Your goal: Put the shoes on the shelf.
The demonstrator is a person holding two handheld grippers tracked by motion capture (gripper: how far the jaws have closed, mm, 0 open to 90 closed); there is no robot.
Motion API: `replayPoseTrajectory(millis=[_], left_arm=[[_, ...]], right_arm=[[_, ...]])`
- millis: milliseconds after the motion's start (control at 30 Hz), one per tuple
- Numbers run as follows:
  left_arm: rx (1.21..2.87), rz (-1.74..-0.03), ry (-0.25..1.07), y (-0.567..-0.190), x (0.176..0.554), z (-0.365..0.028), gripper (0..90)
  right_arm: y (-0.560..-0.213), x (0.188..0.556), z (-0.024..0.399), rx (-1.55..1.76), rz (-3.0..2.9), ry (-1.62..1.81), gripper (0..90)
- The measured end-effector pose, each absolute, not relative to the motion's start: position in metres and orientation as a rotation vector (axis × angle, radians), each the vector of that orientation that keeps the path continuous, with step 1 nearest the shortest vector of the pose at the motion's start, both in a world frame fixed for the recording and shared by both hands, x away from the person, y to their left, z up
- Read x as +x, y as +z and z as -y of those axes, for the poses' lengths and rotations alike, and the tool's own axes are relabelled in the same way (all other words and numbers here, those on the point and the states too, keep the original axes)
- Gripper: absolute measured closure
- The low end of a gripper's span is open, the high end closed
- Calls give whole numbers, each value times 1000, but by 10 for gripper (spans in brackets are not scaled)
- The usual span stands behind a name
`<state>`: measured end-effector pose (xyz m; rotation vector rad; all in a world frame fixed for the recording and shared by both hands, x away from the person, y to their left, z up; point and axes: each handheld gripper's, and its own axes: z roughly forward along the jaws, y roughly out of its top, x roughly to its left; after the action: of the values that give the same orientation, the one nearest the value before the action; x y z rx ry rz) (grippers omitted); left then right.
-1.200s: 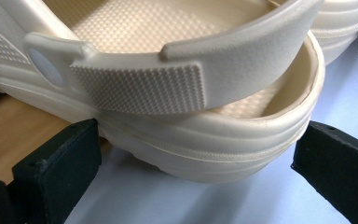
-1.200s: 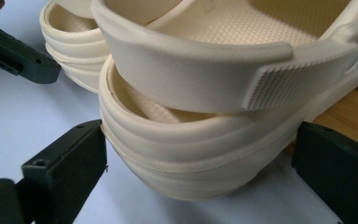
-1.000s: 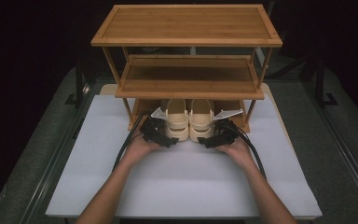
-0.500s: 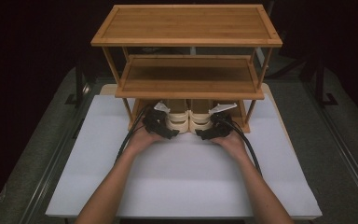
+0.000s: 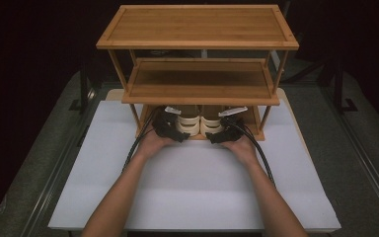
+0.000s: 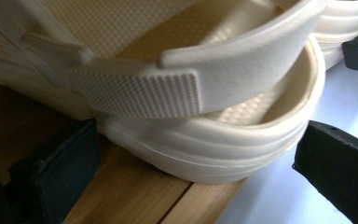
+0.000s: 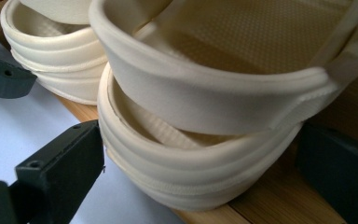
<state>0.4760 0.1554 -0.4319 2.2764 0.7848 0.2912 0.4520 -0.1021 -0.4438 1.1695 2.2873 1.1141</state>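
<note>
Two cream rubber clogs stand side by side, heels toward me, on the bottom board [image 5: 254, 131] of a bamboo rack [image 5: 197, 29]. My left gripper [image 5: 170, 129] is shut around the heel of the left clog [image 5: 188, 122]. In the left gripper view its black jaws press either side of that heel [image 6: 242, 84], which overhangs the board's front edge [image 6: 144, 196]. My right gripper [image 5: 222, 132] grips the right clog [image 5: 211, 123] the same way. In the right gripper view that clog's heel [image 7: 191, 93] sits between the jaws.
The rack has two more shelves above, both bare; the middle shelf [image 5: 202, 81] hangs low over the clogs and my hands. A white table top [image 5: 202, 187] stretches in front of the rack. Dark floor lies beyond the table on both sides.
Both hands have pushed forward, carrying the two clogs from the white table in front of the rack in under the middle shelf onto the bottom board.
</note>
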Motion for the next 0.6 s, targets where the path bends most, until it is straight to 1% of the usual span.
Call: replayPoseTrajectory(millis=[67,400,533,600], left_arm=[[2262,-790,266,-430,474,-158,0],[2262,-776,266,-419,456,-167,0],[2248,-785,256,-414,447,-173,0],[2259,-767,275,-412,442,-178,0]], right_arm=[[-441,449,104,1195,-2282,1120,23],[-421,430,127,1242,-2269,1187,23],[-416,421,136,1206,-2272,1209,22],[-414,415,140,1199,-2270,1205,22]])
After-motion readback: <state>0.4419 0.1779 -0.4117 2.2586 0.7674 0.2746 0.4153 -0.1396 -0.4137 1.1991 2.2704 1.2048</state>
